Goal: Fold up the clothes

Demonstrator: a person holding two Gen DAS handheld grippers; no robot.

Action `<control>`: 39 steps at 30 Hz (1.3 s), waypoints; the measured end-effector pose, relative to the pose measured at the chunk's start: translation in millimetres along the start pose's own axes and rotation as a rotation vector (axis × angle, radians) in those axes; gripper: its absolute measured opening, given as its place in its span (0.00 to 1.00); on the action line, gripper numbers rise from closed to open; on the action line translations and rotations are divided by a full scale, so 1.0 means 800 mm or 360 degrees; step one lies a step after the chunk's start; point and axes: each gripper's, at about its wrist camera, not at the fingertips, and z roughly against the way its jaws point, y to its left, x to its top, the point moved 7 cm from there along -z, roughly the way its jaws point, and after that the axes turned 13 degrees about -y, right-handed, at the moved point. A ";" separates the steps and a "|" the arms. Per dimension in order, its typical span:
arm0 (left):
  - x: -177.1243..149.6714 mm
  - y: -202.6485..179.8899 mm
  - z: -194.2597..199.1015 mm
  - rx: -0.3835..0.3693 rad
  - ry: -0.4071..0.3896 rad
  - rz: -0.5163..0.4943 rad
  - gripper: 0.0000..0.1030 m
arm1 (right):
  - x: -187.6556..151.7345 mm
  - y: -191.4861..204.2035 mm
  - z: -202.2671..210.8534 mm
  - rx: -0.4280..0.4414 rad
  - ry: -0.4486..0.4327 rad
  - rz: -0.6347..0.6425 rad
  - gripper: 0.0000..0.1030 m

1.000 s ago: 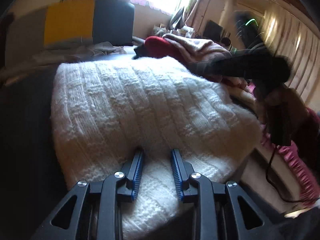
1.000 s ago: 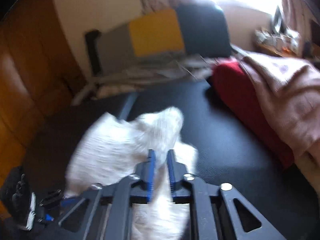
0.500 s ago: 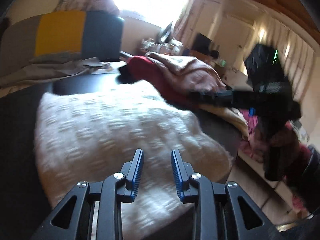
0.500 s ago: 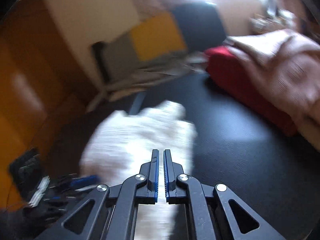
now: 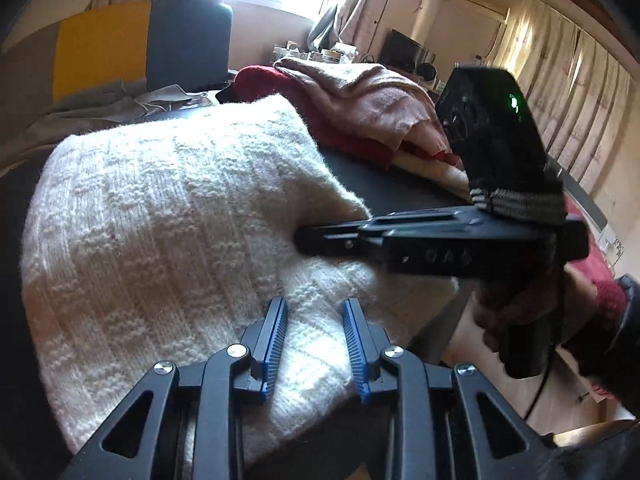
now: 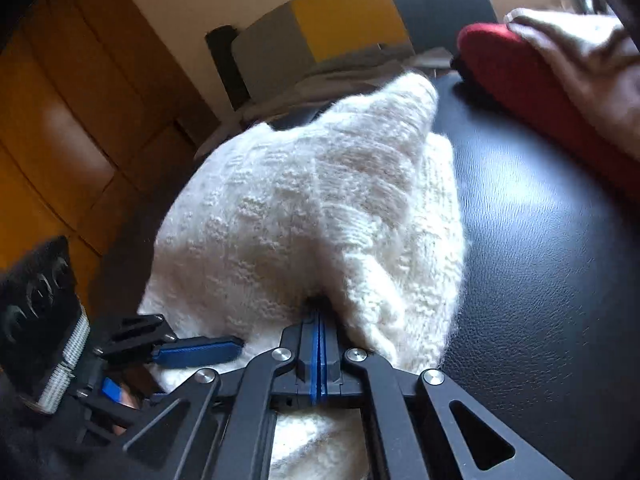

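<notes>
White knit sweater (image 5: 168,216) lies bunched on the black desk (image 6: 540,240), thick, soft, floppy, likely to sag, best taken at a doubled edge; right claw (image 6: 319,334) pressed together at a fold of it, left claw (image 5: 314,344) spread above its near edge.

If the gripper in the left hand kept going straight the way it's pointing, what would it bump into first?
Most likely the fluffy white knitted sweater: the open left gripper already hovers over its near edge. Depth is unclear, so it might skim the knit before touching.
</notes>
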 end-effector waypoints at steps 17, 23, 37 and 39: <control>0.146 0.162 0.060 0.0362 -0.0342 0.0132 0.32 | 0.142 0.078 0.014 -0.0105 -0.0223 0.0119 0.69; 0.161 0.209 -0.006 0.0366 -0.0196 0.0138 0.32 | 0.137 0.054 -0.067 -0.0269 -0.0071 0.0070 0.69; 0.094 0.250 -0.089 0.0385 0.0017 0.0409 0.37 | 0.077 0.005 -0.049 -0.0288 -0.0255 0.0162 0.69; 0.097 0.250 -0.084 0.0379 -0.0014 0.0440 0.37 | 0.079 0.005 -0.048 -0.0282 -0.0258 0.0158 0.69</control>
